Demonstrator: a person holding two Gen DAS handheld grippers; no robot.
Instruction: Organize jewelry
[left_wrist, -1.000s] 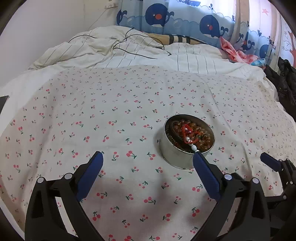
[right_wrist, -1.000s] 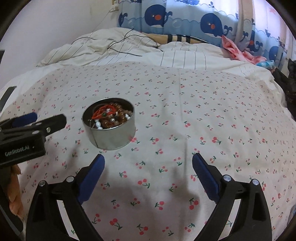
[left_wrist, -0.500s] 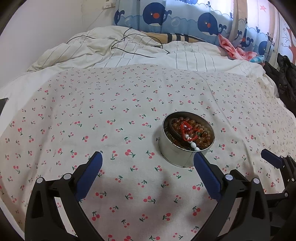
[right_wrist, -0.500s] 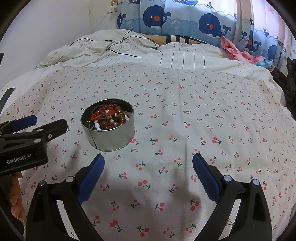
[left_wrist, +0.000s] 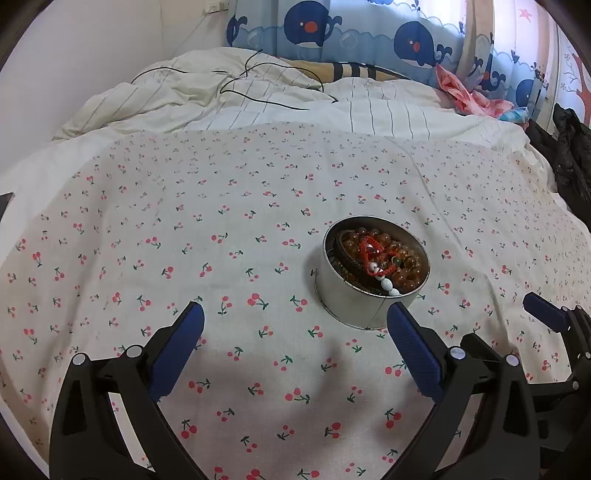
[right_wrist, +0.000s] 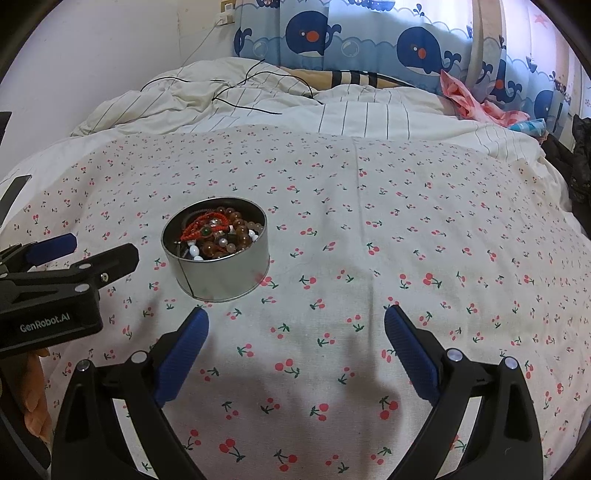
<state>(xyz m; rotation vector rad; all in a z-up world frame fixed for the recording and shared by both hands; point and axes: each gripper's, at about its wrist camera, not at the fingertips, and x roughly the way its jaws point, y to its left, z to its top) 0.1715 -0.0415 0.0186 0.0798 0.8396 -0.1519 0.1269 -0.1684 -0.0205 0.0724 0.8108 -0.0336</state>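
A round silver tin stands on the cherry-print bedspread. Inside it lie brown bead bracelets, a red cord bracelet and a few white beads. My left gripper is open with nothing between its fingers; the tin sits just beyond its right fingertip. My right gripper is also open and empty, and the tin lies ahead of its left fingertip. In the right wrist view the left gripper's body shows at the left edge.
A rumpled striped duvet with a black cable lies at the head of the bed. Whale-print curtains hang behind. Pink cloth and dark clothing sit at the right.
Both grippers have pulled back slightly and tilted, so the tin sits a little farther off in each view. Jaws stayed open. The tin has not moved.
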